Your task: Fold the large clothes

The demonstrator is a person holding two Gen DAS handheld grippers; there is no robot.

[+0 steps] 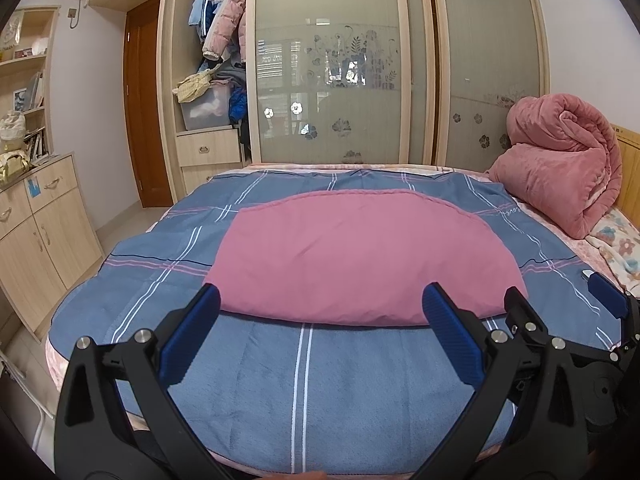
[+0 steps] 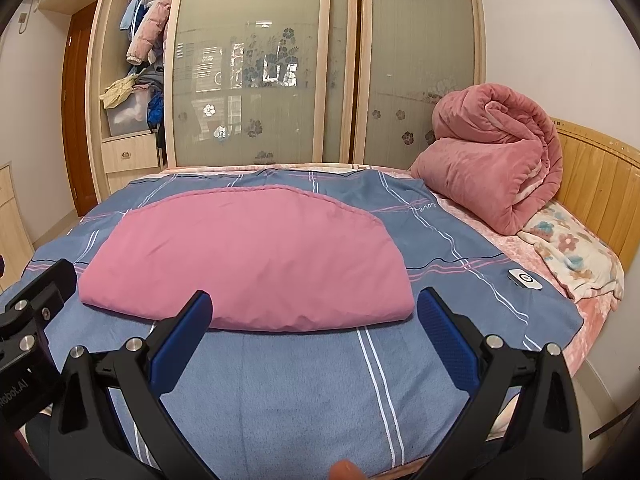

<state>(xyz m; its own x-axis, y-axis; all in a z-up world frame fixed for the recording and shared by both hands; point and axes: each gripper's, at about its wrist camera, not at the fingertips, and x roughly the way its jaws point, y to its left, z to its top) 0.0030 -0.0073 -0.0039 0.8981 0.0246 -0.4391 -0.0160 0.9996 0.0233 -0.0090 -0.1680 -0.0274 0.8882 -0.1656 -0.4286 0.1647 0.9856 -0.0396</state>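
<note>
A pink garment (image 1: 360, 256) lies folded into a flat half-round shape on the blue plaid blanket (image 1: 304, 380) covering the bed; it also shows in the right wrist view (image 2: 248, 256). My left gripper (image 1: 322, 304) is open and empty, held just short of the garment's near folded edge. My right gripper (image 2: 314, 308) is open and empty too, its fingers framing the garment's near right corner. The right gripper's tip shows at the right of the left wrist view (image 1: 560, 304). The left gripper's body shows at the left of the right wrist view (image 2: 32, 320).
A rolled pink quilt (image 2: 492, 160) sits at the bed's far right by a wooden headboard (image 2: 600, 184). A small white device (image 2: 525, 279) lies on the blanket at right. A wardrobe with frosted sliding doors (image 1: 332, 60) stands behind the bed, cabinets (image 1: 36, 232) at left.
</note>
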